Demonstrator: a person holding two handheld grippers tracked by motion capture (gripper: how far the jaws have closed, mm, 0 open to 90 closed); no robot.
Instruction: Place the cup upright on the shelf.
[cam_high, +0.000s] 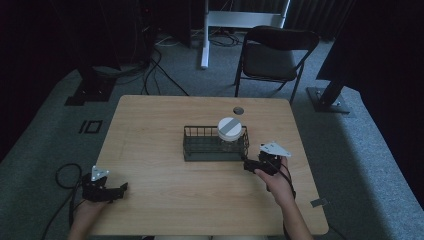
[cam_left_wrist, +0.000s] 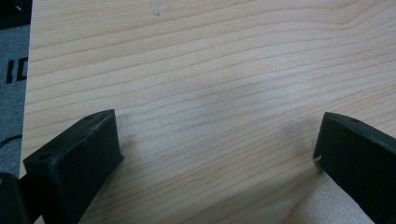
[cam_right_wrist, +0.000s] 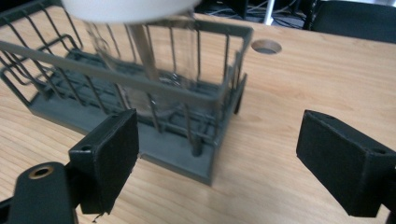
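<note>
- Jar (cam_high: 230, 134) with its white lid stands upright in the right end of the wire basket (cam_high: 200, 150), which sits near the middle of the table (cam_high: 160, 195).
- My right gripper (cam_high: 255, 164) hovers just beside the basket's right end, apart from it, jaws spread wide with nothing between them; in the right gripper view the basket corner (cam_right_wrist: 219, 140) and the clear glass of the jar (cam_right_wrist: 163, 70) lie just ahead.
- My left gripper (cam_high: 117, 191) rests low at the near left edge of the table, well apart from the basket, jaws also wide and empty over bare wood (cam_left_wrist: 210, 93).
- I judge this to be the approach to the jar, with no grip made yet.
- Next I would need to lift the right gripper above the basket's rim, line the jaws up on either side of the jar below its lid, and close gently, since glass may slip.
</note>
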